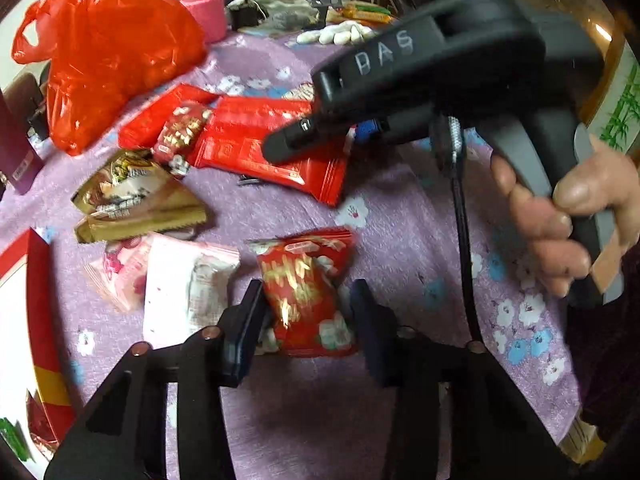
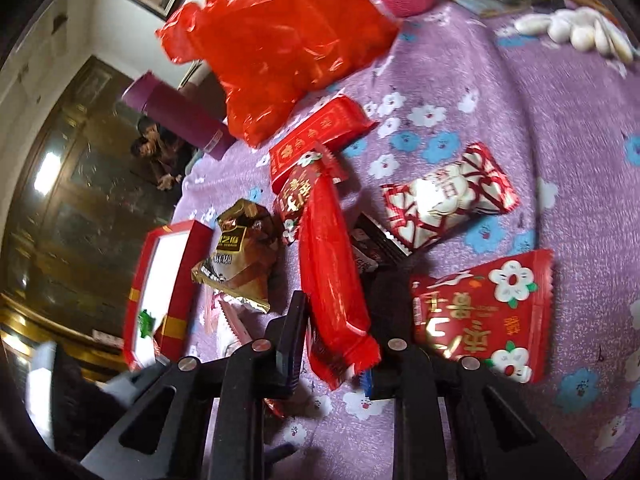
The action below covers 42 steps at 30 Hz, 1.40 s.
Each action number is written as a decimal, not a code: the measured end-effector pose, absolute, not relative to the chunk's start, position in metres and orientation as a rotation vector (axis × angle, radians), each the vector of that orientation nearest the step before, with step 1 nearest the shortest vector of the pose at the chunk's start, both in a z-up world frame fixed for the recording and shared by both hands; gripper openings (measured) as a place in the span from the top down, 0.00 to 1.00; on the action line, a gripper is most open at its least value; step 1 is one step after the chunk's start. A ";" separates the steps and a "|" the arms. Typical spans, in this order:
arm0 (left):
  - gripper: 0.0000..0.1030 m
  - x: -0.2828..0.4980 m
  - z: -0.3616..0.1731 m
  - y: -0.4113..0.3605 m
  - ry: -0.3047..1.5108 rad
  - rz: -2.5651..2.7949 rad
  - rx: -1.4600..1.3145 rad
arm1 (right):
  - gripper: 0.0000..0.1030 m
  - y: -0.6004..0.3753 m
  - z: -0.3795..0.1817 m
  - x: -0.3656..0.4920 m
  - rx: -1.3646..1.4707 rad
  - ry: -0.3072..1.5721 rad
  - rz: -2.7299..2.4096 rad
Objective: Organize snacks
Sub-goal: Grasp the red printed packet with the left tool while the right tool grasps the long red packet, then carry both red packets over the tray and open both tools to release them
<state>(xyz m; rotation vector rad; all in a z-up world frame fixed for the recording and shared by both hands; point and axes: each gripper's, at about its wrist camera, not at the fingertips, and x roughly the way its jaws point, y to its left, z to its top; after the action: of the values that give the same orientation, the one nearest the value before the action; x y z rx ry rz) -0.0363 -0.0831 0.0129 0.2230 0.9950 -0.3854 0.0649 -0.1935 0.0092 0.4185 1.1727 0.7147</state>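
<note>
Setting: a table under a purple floral cloth (image 1: 400,216), strewn with wrapped snacks; a red plastic bag (image 1: 104,60) sat at the far side and a red box (image 1: 38,280) at the left edge.
Left gripper (image 1: 306,312): its jaws straddled a small red snack packet with gold lettering (image 1: 308,288); the left pad pressed the wrapper, the right looked just touching, so I judged it pinched.
Right gripper (image 2: 340,344): its jaws were closed on 1 end of a long red snack bar (image 2: 332,276), which stretched away across the pile.
Person: a hand (image 1: 560,216) squeezed the right gripper's handle.
Other snacks: a gold-brown packet (image 1: 132,196), a pale pink packet (image 1: 176,280), a red-and-white heart-patterned packet (image 2: 448,204) and a flat red flowered packet (image 2: 484,316) lay near.
Handling: these looked light, with crinkly, slippery foil and crushable contents; taking the middle or a sealed end, gently, seemed best.
Hard to make out: motion blur smeared the lettering; the box's contents were cut off; a dark packet lay mostly hidden under the long bar.
</note>
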 end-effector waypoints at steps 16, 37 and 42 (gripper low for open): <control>0.73 -0.054 0.025 -0.045 0.947 -0.380 0.105 | 0.83 -0.181 0.024 0.053 0.509 1.128 0.915; 0.72 -0.107 0.066 0.125 0.832 -0.052 -0.083 | 0.86 -0.090 0.049 0.006 0.756 1.101 1.304; 0.72 -0.116 0.059 0.151 0.845 -0.004 -0.141 | 0.83 -0.038 0.042 0.000 0.585 1.159 1.201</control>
<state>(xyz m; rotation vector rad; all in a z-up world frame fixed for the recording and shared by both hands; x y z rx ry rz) -0.1158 0.1513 0.0590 -0.1408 0.8448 -0.0043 0.0004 -0.0377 0.0418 0.5855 1.1588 1.2013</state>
